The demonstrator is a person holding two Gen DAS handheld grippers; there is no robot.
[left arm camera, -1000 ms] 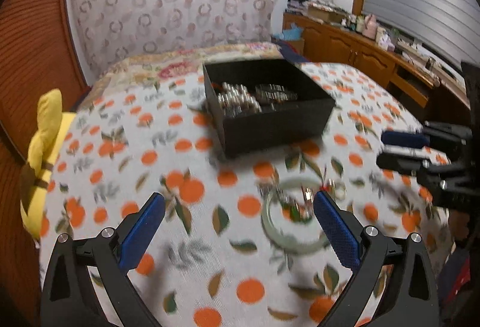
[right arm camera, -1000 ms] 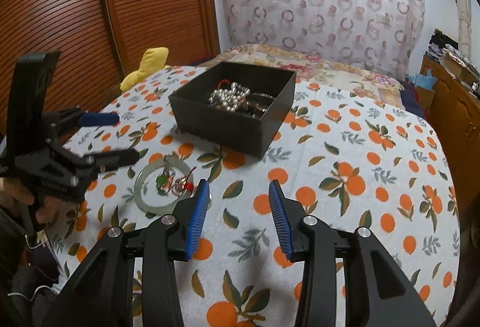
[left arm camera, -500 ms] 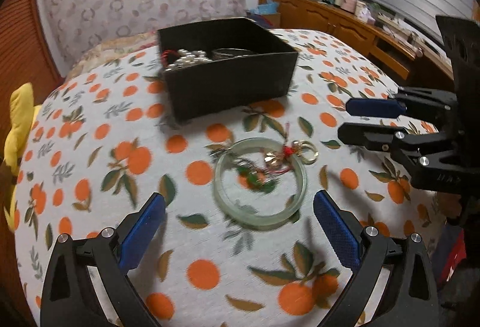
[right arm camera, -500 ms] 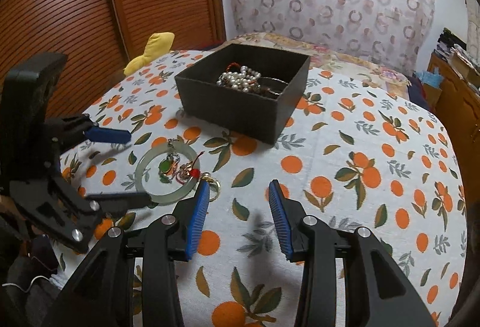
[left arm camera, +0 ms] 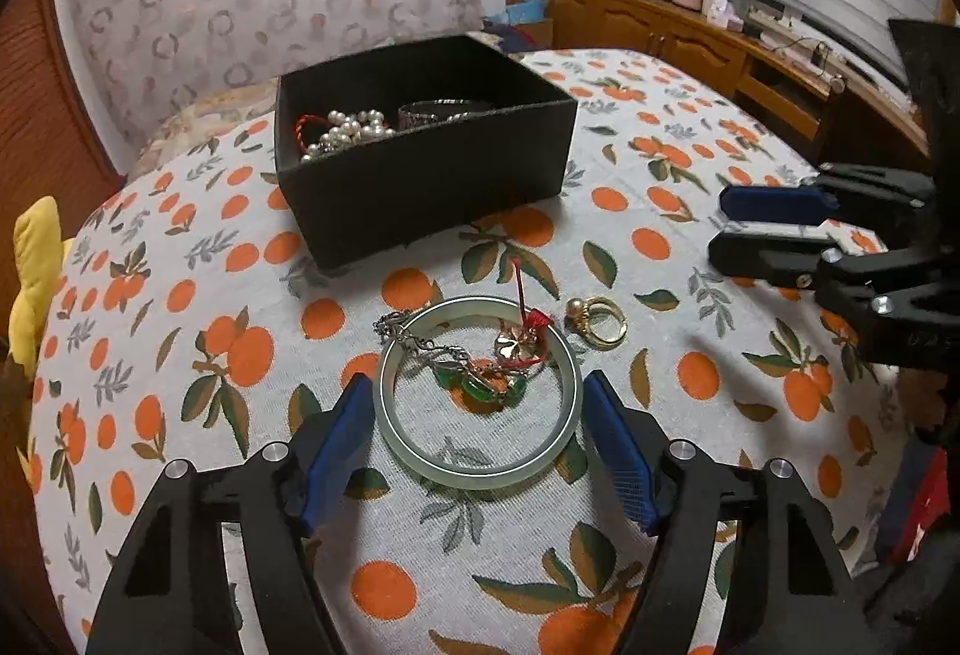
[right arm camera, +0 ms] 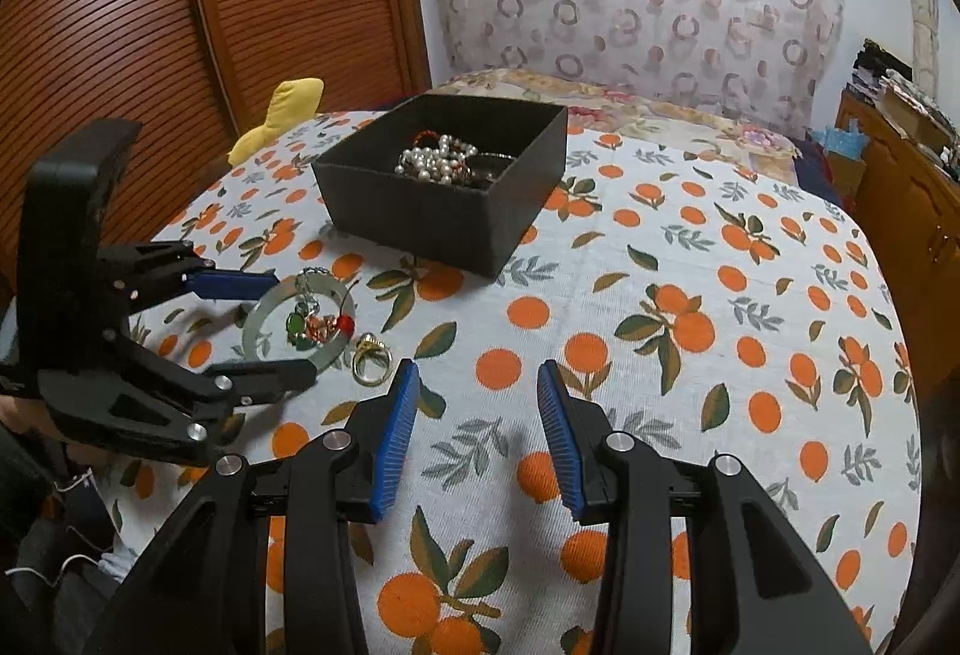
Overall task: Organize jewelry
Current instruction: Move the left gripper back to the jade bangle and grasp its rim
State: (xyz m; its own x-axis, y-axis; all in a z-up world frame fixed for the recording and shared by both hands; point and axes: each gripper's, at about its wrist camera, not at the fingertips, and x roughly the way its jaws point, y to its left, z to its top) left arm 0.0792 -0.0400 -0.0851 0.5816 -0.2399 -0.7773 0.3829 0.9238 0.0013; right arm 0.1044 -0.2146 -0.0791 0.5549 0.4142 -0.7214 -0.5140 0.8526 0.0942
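Left wrist view: since a second ago the left tool (left arm camera: pixel 477 415) has come forward from bare cloth, and its blue ribbed jaws are closing on either side of the smooth pale-green bangle (left arm camera: pixel 477 466), not yet pressing it. A green-stone chain (left arm camera: pixel 474 385) lies inside the ring; a gold ring (left arm camera: pixel 600 322) lies just beside it.

Right wrist view: the right tool (right arm camera: pixel 477 430), unchanged, stands half-wide and empty over the orange-printed bedspread (right arm camera: pixel 690 355). The bangle lies to its left, in front of the black felt box (right arm camera: pixel 444 223) holding pearls (right arm camera: pixel 429 166).

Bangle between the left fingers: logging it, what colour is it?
Pale grey-green bangle, clearest in the left wrist view.
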